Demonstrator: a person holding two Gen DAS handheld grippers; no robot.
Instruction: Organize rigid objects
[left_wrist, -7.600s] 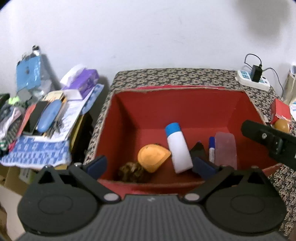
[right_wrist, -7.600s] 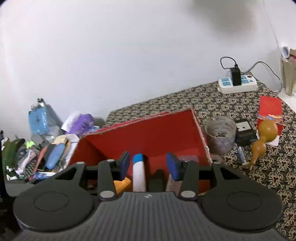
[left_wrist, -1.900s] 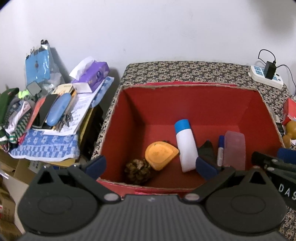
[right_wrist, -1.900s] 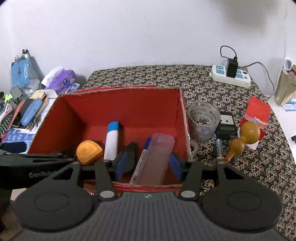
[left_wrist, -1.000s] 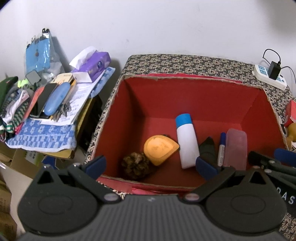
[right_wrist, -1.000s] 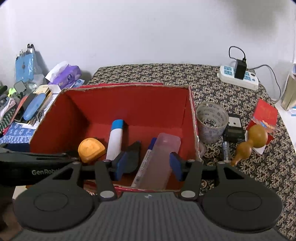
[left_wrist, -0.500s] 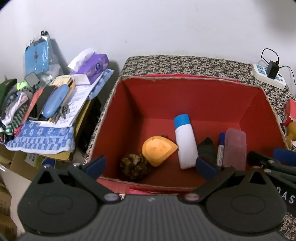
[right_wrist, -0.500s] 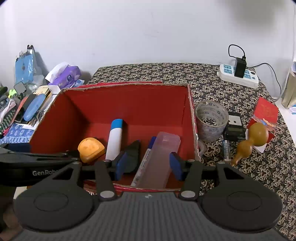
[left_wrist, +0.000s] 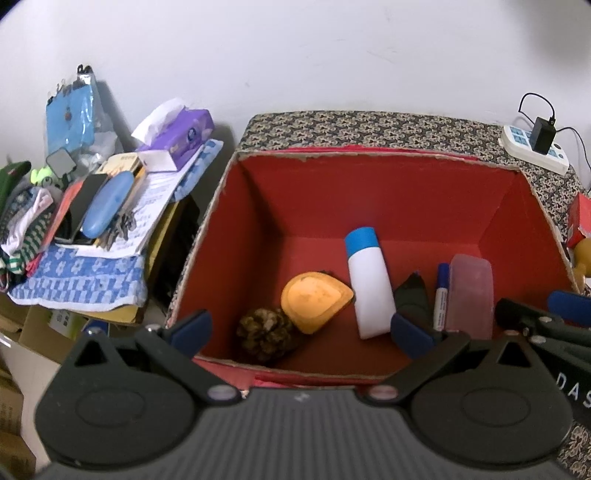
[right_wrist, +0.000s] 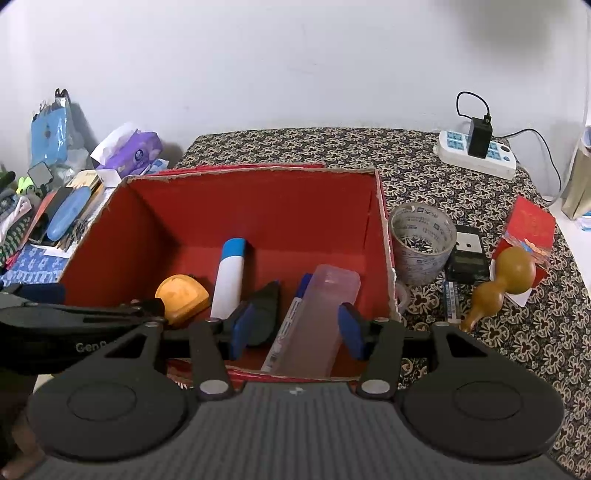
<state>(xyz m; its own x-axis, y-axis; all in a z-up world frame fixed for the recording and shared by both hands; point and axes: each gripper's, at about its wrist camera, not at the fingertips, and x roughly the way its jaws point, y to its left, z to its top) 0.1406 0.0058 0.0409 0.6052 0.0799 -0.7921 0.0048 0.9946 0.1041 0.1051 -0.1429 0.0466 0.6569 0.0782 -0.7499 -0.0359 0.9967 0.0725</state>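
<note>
Inside the red box (left_wrist: 369, 206) lie a pinecone (left_wrist: 266, 333), orange case (left_wrist: 313, 301), white bottle (left_wrist: 367, 291), marker (left_wrist: 440, 295) and clear case (left_wrist: 470, 295); both grippers (left_wrist: 299, 330) (right_wrist: 293, 328) hover above, jaws apart and empty.

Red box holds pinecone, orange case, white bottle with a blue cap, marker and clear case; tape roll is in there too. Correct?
Not quite. The tape roll is not in the red box; it stands outside on the patterned cloth, beside the box's wall, as the right wrist view shows. The rest holds.

Black grippers, blue-padded fingers (right_wrist: 350, 329)
</note>
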